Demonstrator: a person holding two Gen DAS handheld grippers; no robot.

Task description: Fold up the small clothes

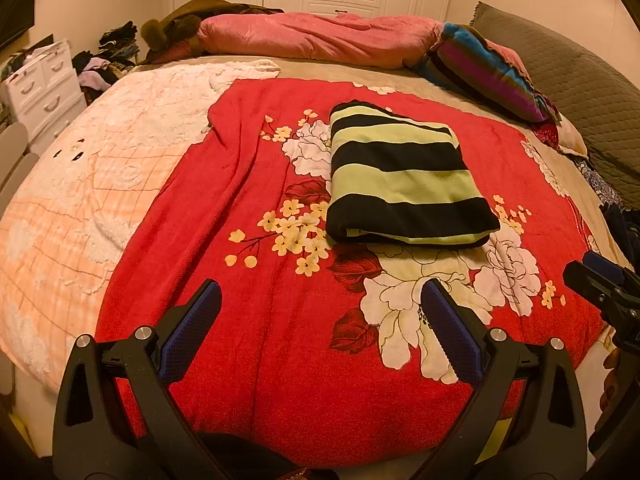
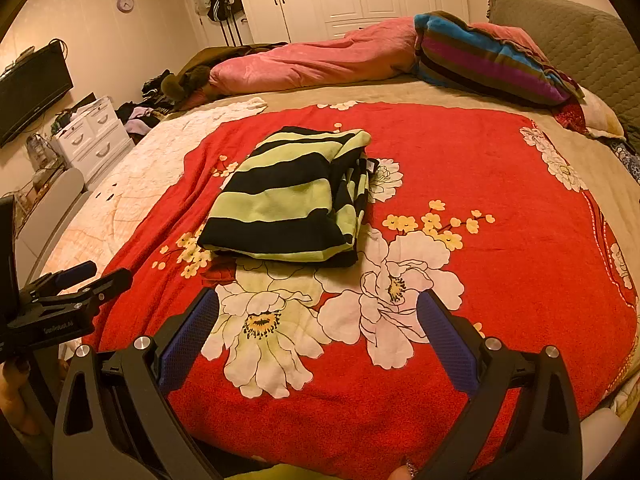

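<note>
A: Where is the striped garment (image 1: 404, 176)?

B: Folded into a flat rectangle, black and pale green bands, lying on the red flowered blanket (image 1: 280, 340) in the middle of the bed (image 1: 64, 184). Nothing is touching it.

A: And the left gripper (image 1: 320, 300)?

B: Its jaws stand wide apart with nothing between them. It hangs over the near part of the blanket, and the garment lies ahead of it, slightly toward its right finger, well clear of both blue pads (image 1: 192, 328).

A: The right gripper (image 2: 318, 312)?

B: The same: spread wide, empty, over the big white flowers printed on the blanket. From its camera the garment (image 2: 292, 200) lies ahead and a little to the left, beyond the fingertips and not touching them. The layered edges of the fold face its right side.

A: Do the two tools see each other?

B: Yes. The right one shows at the right edge of the left camera's view (image 1: 608, 284), and the left one at the left edge of the right camera's view (image 2: 80, 280), both nearer the bed's edge than the garment.

A: Anything else on the bed?

B: A pink quilt (image 1: 320, 40) and a striped pillow (image 1: 488, 72) at the far side, well apart from the garment.
</note>
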